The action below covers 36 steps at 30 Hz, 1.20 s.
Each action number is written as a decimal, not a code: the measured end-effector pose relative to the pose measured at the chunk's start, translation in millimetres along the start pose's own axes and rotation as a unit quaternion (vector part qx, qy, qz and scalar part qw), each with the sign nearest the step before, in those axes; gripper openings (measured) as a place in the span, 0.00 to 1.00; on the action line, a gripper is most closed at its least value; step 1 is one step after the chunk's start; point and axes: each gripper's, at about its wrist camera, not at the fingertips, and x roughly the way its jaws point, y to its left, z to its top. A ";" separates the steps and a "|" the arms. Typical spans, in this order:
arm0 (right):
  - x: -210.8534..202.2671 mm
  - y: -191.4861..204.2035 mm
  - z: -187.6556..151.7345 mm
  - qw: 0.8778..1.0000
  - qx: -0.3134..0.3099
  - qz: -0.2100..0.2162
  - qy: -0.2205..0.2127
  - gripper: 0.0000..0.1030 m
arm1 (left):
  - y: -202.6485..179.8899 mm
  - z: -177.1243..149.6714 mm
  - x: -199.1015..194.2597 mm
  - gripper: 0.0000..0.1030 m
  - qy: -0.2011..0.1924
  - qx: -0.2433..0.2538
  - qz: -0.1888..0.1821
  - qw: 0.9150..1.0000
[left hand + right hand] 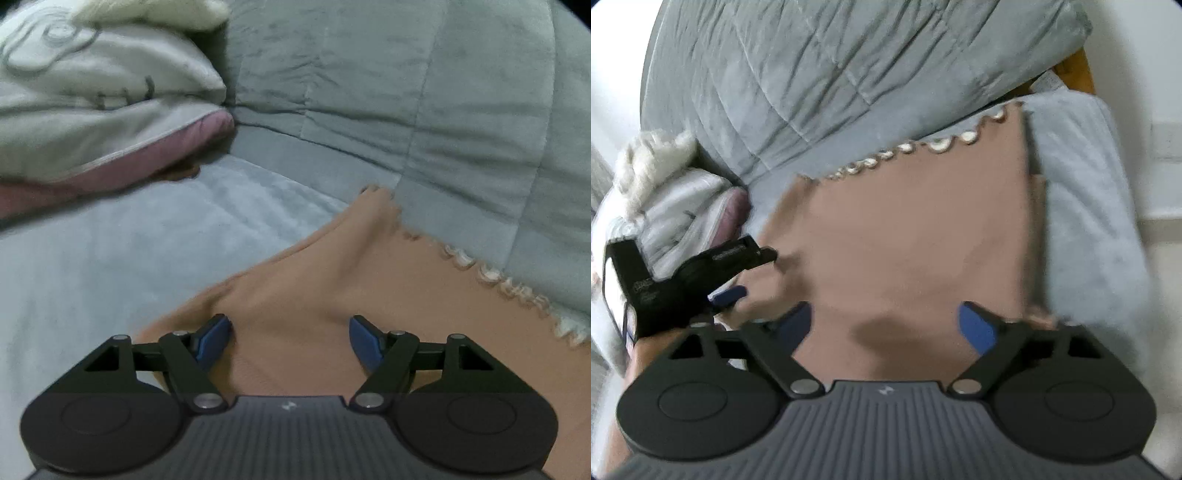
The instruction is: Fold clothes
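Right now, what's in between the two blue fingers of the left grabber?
Just the tan cloth. In the left wrist view it bunches into a ridge between the open left gripper, whose blue fingers stand apart on either side of it.

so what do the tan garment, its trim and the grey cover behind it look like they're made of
Tan garment: soft matte knit or fleece, judging by its smooth, rounded folds. Its trim: pale loops along one edge, probably lace or crochet, though it's blurred. Grey quilted cover: plush, slightly shiny velvet-like fabric with stitched panels.
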 end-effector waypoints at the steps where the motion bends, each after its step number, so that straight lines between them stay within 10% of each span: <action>1: -4.7 -5.5 -1.8 1.000 0.019 -0.010 -0.014 0.47 | 1.5 4.1 -1.8 0.73 0.002 0.006 0.005 1.000; 6: -21.6 -16.7 7.8 0.995 0.073 -0.044 -0.044 0.47 | 30.3 20.5 -47.7 0.78 -0.046 -0.064 0.033 0.996; 8: -32.6 -19.0 11.7 0.990 0.087 -0.084 -0.075 0.97 | 31.5 15.4 -74.0 0.79 -0.047 -0.046 0.066 0.996; 9: -42.4 -18.8 12.9 0.982 0.103 -0.116 -0.105 1.00 | 31.0 10.8 -89.6 0.79 -0.046 -0.031 0.090 0.994; 14: -50.1 -7.5 3.7 0.986 0.111 -0.058 -0.110 1.00 | 40.8 -32.4 -164.1 0.79 -0.024 0.002 0.155 0.988; 25: -50.1 82.2 -58.6 0.998 0.015 0.055 0.033 1.00 | 112.1 -128.9 -336.6 0.80 0.016 -0.046 0.249 0.967; 36: -73.1 200.9 -180.3 0.956 -0.171 0.154 0.184 1.00 | 208.1 -218.5 -485.9 0.81 0.031 -0.114 0.356 0.927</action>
